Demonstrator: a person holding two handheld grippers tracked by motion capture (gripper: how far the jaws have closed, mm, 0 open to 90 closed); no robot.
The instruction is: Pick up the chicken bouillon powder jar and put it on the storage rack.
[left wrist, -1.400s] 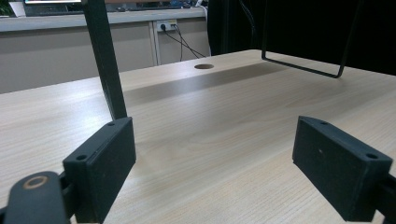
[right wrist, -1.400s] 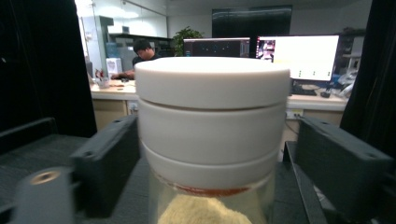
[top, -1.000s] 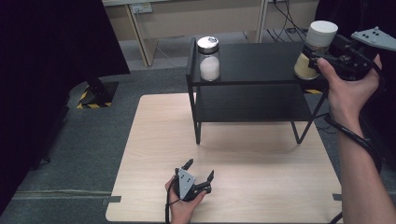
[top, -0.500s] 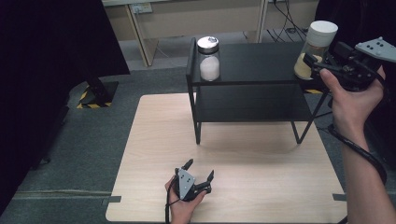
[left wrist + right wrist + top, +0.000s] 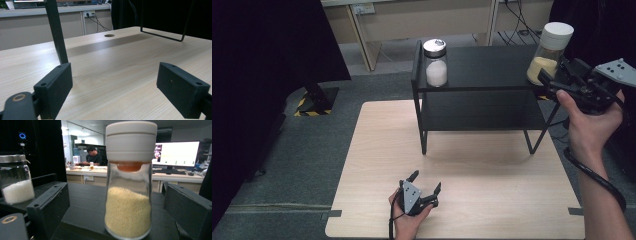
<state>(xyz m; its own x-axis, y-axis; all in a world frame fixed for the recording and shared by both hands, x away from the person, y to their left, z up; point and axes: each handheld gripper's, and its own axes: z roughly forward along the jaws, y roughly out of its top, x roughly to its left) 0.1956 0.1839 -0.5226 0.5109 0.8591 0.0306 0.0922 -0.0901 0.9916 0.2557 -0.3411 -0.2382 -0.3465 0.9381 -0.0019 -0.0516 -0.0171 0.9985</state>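
Standing at the 2 o'clock corner of the black shelf's [image 5: 482, 65] top deck, a clear jar of yellow grains [image 5: 551, 54] with a white cap sits upright between the spread jaws of the right gripper [image 5: 548, 83]; in the right gripper view both pads stand apart from the glass, so the gripper is open and grips nothing. A second jar of white granules [image 5: 435, 63] with a metal lid stands at the deck's 10 o'clock corner — well apart from the first. The shelf rests on the far half of the light wooden table [image 5: 377, 150]. At the table's 6 o'clock edge the left gripper [image 5: 424, 182] lies low in the person's hand — jaws wide apart over bare wood, empty.
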